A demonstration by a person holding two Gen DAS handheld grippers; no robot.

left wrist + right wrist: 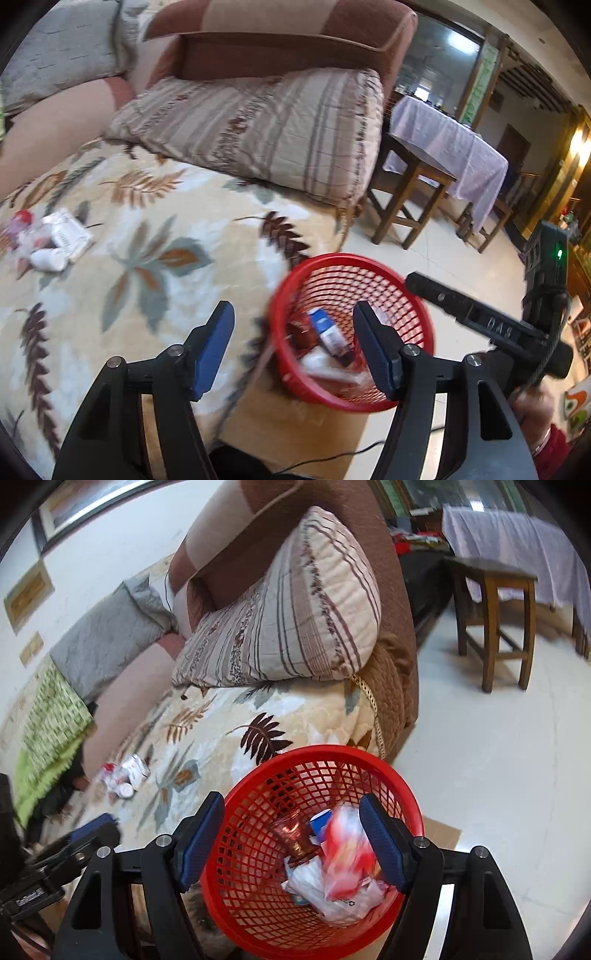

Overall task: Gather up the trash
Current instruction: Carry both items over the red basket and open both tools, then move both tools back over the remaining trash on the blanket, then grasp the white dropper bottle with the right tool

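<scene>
A living room: a brown and pink sofa (280, 37) carries a leaf-patterned blanket (155, 236) over its seat, with a striped quilted pillow (266, 129) lying against the armrest and a grey cushion (62, 48) further along the backrest. Beyond the sofa end, on a pale tiled floor (498, 757), stand a wooden stool (495, 616) and a table draped in a lilac cloth (450, 144). A red mesh basket (258, 853) sits at the front edge of the sofa seat, beside the blanket. Inside it lie a blue and white carton (328, 332), a clear reddish plastic cup (291, 830), white crumpled wrapping (310, 882) and a red and white plastic packet (351, 853), which appears motion-blurred in the right wrist view. Remaining trash, a small heap of white and red wrappers with a white cup (48, 240), lies on the blanket well apart from the basket, toward the far side of the seat. The left gripper (295, 347) is spread wide with nothing between its blue pads, positioned near the basket rim. The right gripper (291, 845) is likewise spread wide above the basket, holding nothing; the packet lies between its fingers but below them, inside the basket. In the left wrist view the right gripper's body is held by a hand (532, 410) in a red sleeve.
</scene>
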